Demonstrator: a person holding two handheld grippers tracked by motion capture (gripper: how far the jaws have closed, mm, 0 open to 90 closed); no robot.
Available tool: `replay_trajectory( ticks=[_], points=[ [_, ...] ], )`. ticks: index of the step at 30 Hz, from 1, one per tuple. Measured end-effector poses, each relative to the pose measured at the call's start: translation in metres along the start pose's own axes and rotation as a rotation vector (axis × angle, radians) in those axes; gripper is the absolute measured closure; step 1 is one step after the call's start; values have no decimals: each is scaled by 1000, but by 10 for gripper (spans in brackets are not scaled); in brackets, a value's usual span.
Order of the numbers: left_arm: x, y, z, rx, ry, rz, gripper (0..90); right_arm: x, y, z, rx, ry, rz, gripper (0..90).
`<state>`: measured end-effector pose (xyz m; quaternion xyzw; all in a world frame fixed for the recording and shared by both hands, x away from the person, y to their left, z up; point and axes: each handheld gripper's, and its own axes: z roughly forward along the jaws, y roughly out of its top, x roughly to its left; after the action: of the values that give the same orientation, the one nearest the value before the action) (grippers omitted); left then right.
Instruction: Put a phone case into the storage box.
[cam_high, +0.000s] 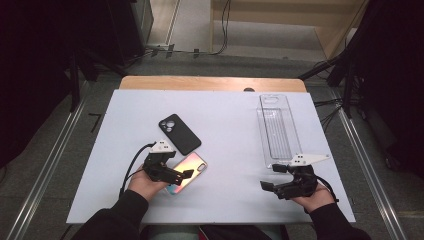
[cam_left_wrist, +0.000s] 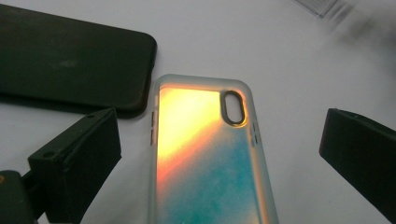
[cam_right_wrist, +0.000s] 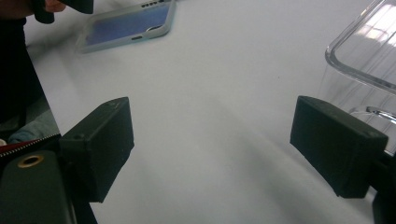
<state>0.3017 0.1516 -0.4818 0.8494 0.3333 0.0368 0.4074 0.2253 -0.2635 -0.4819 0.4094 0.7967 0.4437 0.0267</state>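
High view: iridescent case edge touches black phone edge.

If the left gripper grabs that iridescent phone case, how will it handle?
The iridescent case lies flat, so it probably slides rather than rolls. Its glossy back looks slippery. It seems thin and light, possibly flexing between the left gripper jaws, which stand open around it.

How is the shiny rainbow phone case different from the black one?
The iridescent orange-to-teal phone case with a frosted rim shimmers; the matte black phone case is plain and dark. The iridescent one has a narrow oval camera hole, the black one a larger rounded-square one. The open left claw straddles the iridescent one. Both lie flat on the white table.
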Motion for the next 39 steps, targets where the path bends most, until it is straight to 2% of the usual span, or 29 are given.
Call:
replay_trajectory(
  ticks=[8,10,20,21,26,27,32,36,39],
  points=[
    [-1,-6,5,27,32,13,0,0,-1,0,10,-12,-1,118],
    [-1,-8,6,36,29,11,0,-1,-1,0,13,-16,0,118],
    [-5,-14,18,115,28,55,0,-2,-1,-1,15,-24,0,118],
    [-6,-14,19,120,38,70,0,-2,-1,-1,15,-24,1,118],
    [-8,-18,20,101,53,89,0,-2,-1,0,16,-26,0,118],
    [-10,-20,21,98,71,111,0,-2,-1,0,17,-26,0,118],
    [-14,-22,23,92,103,132,0,-2,-1,-1,15,-29,1,118],
    [-19,-24,24,104,149,182,21,-3,-2,-1,14,-27,3,118],
    [-18,-25,23,87,162,162,49,-3,-2,-1,13,-26,6,118]
  ],
)
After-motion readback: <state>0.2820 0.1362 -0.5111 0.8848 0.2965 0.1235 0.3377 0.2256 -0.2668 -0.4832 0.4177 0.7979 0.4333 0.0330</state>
